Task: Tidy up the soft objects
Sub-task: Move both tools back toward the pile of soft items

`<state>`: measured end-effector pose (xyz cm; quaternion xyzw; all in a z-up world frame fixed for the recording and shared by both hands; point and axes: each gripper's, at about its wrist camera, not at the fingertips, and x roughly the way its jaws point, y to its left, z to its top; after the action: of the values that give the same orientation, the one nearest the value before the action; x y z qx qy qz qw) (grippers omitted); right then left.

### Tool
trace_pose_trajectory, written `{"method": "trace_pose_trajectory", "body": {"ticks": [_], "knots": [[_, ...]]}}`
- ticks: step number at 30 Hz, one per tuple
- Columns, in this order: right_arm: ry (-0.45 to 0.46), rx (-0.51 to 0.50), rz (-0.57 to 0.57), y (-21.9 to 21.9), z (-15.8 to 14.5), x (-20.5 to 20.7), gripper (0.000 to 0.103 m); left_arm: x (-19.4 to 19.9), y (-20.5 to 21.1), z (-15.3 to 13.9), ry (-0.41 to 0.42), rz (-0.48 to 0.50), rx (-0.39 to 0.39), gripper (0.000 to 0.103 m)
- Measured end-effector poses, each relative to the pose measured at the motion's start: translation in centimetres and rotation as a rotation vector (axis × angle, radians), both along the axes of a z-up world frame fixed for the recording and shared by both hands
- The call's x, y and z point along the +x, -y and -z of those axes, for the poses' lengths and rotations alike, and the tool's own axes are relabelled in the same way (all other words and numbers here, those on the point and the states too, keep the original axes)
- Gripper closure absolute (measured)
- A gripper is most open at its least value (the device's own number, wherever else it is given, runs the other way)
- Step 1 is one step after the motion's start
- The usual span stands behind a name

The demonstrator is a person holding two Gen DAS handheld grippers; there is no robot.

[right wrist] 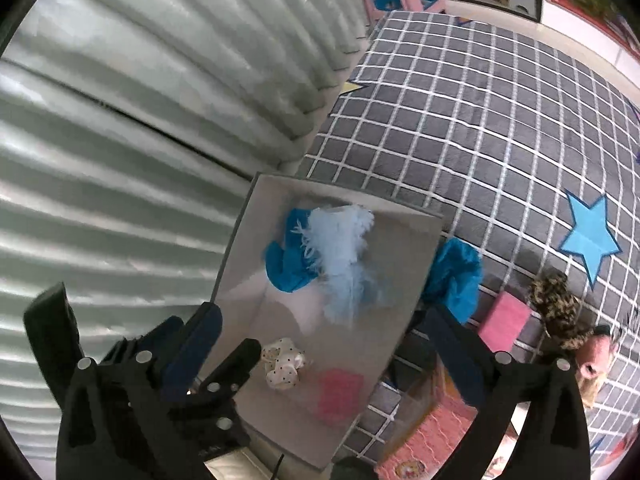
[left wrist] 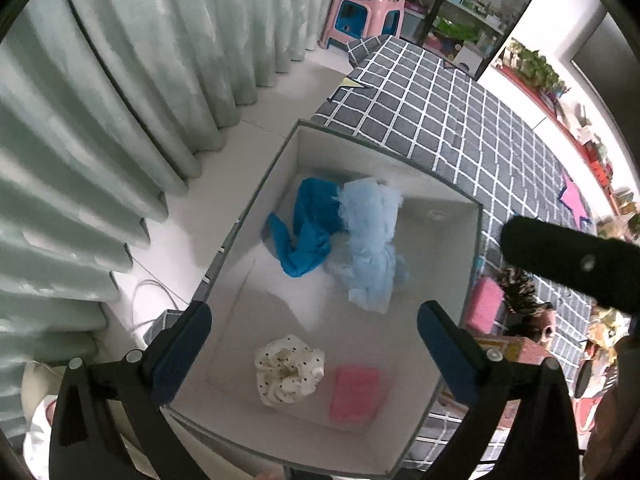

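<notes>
A grey fabric storage box (left wrist: 256,208) stands on the floor beside the checked mat. Inside lie a blue cloth (left wrist: 308,228), a light blue feathery scarf (left wrist: 370,240), a white dotted scrunchie (left wrist: 288,370) and a pink sponge (left wrist: 356,394). My left gripper (left wrist: 314,334) is open and empty above the box. My right gripper (right wrist: 320,340) is open and empty, higher up over the same box (right wrist: 420,264). A second blue cloth (right wrist: 458,276), a pink sponge (right wrist: 506,318) and a leopard-print scrunchie (right wrist: 554,304) lie on the mat to the right of the box.
Pale green curtains (left wrist: 100,120) hang left of the box. The grey checked mat (right wrist: 480,120) spreads to the right, with a pink patterned box (right wrist: 428,436) near the front. A pink and blue stool (left wrist: 362,20) stands at the back. The right gripper's finger (left wrist: 568,258) crosses the left view.
</notes>
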<state>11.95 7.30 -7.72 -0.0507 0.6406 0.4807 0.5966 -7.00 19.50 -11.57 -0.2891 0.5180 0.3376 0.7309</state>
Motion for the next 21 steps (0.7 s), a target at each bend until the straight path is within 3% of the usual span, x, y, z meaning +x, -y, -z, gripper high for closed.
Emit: {"method": "trace_pose_trajectory", "body": {"ticks": [8, 12, 18, 21], "knots": [[-0.070, -0.006, 0.132, 6.7, -0.8, 4.0, 0.000, 0.5, 1.6, -2.0, 0.050, 0.036, -0.038, 0.000], [-0.042, -0.050, 0.237, 11.6, -0.6, 6.9, 0.000, 2.7, 2.9, -3.1, 0.069, 0.101, -0.059, 0.000], [-0.063, -0.182, 0.421, 19.5, 3.6, 10.7, 0.000, 7.2, 5.2, -3.5, 0.070, 0.208, -0.104, 0.000], [-0.092, -0.238, 0.446, 21.5, 6.1, 11.1, 0.000, 8.9, 6.0, -2.9, 0.073, 0.225, -0.145, 0.000]]}}
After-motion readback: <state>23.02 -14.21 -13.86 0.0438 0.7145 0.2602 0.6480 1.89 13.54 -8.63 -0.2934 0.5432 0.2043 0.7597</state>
